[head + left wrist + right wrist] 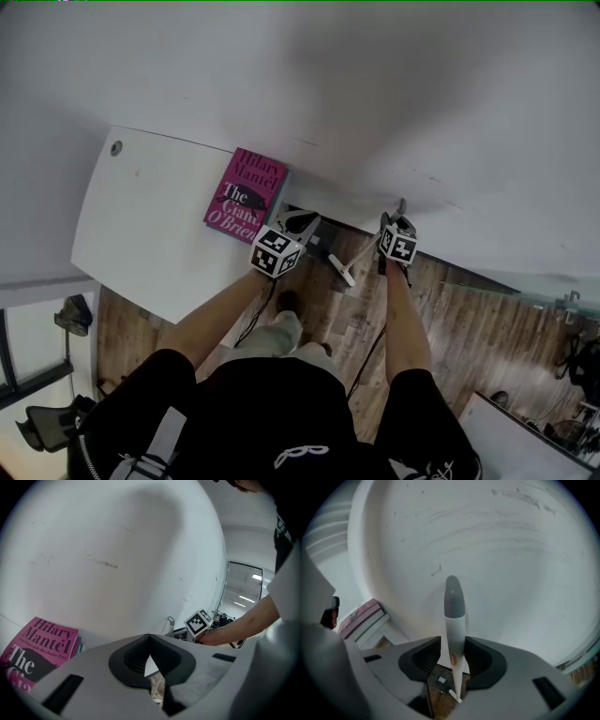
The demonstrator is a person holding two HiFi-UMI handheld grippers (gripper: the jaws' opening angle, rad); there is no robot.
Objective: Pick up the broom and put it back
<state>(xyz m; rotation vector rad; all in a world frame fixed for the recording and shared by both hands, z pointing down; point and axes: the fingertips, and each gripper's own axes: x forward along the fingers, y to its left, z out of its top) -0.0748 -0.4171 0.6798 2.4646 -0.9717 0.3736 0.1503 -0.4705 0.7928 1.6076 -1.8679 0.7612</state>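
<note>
The broom's handle (pixel 454 630), white with a grey rounded tip, stands upright against the white wall. It runs between the jaws of my right gripper (pixel 453 660), which stand open with a thin gap beside the stick. In the head view the right gripper (pixel 398 217) is at the wall with the handle's tip (pixel 401 202) just beyond it. My left gripper (pixel 302 223) is to its left, next to the pink book. In its own view the left gripper (pixel 150 637) has its jaws meeting at the tips, with nothing held.
A pink book (pixel 246 195) lies at the corner of a white table (pixel 141 225) on the left, on top of other books (pixel 363 618). A white piece (pixel 340 269) lies on the wooden floor (pixel 469 319) between the grippers. Cables trail behind both arms.
</note>
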